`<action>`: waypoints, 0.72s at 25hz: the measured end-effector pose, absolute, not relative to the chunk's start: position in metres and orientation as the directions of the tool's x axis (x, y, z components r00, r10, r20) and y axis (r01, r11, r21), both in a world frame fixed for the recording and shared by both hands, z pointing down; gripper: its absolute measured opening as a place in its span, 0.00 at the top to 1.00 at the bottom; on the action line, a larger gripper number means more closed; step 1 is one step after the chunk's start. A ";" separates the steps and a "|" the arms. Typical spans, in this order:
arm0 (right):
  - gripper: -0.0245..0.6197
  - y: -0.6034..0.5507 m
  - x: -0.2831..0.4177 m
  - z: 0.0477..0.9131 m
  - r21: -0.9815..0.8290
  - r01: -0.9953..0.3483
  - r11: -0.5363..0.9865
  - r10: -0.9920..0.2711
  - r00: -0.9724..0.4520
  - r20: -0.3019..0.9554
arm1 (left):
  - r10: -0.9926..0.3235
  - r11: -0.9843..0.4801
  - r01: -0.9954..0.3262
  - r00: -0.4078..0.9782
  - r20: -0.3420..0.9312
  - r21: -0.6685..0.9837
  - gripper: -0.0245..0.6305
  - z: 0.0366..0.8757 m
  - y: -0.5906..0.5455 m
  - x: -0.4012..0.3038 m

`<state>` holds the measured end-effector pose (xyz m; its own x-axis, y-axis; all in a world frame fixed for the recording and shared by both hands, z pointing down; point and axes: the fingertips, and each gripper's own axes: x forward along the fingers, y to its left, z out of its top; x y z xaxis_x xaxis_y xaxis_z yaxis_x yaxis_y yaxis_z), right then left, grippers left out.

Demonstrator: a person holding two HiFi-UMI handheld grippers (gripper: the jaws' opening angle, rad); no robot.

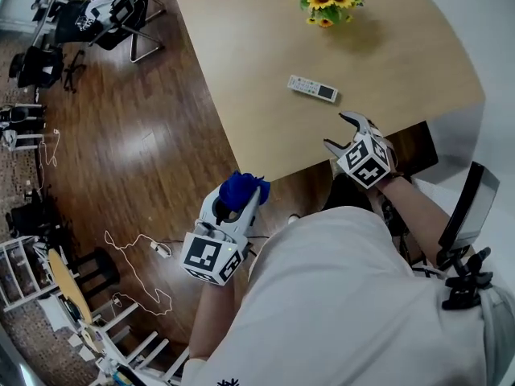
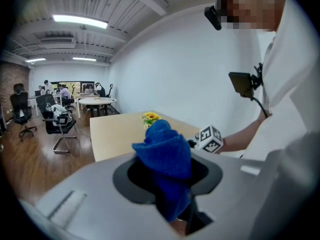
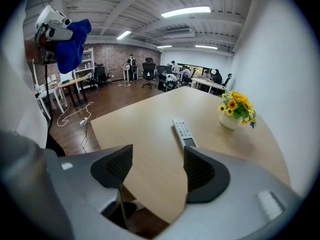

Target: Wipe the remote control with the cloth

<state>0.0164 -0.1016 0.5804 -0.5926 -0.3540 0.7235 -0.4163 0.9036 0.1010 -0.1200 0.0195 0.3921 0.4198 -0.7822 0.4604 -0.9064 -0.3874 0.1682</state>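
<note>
Open office with a wood floor; a pale desk (image 1: 241, 71) fills the upper frame. Remote control (image 1: 313, 88) lies flat at upper centre: probably light, rigid, slick plastic, best steadied by its long edges. Cloth (image 1: 243, 187), soft and bunched, is clamped in the left hand-held gripper (image 1: 240, 205) at lower centre, off the desk. Right hand-held gripper (image 1: 342, 133) is spread wide and empty over the desk's near edge.

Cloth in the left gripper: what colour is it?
Blue cloth; the left gripper view shows it best.

A light wooden table (image 1: 241, 47) stands on dark wood floor (image 1: 137, 143) beside a white wall (image 2: 175, 74).
</note>
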 end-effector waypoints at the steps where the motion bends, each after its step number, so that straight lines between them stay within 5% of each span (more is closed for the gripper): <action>1: 0.46 -0.082 0.013 0.578 0.105 -0.430 0.897 -0.366 -0.586 0.723 | -0.781 -0.403 -0.899 0.436 0.448 0.172 0.74 0.393 0.036 -0.127; 8: 0.46 0.054 0.007 0.553 0.187 -0.529 0.828 -0.474 -0.482 0.737 | -0.764 -0.505 -0.833 0.553 0.333 0.224 0.74 0.392 0.132 -0.162; 18: 0.46 0.213 0.035 0.535 0.253 -0.493 0.833 -0.477 -0.405 0.780 | -0.676 -0.618 -0.734 0.679 0.286 0.284 0.74 0.425 0.252 -0.131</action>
<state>0.0353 0.2131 0.5349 -0.4051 -0.4768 0.7801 -0.4926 0.8326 0.2531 -0.1313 0.2515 0.4246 0.6794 -0.6756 0.2864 -0.7336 -0.6176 0.2836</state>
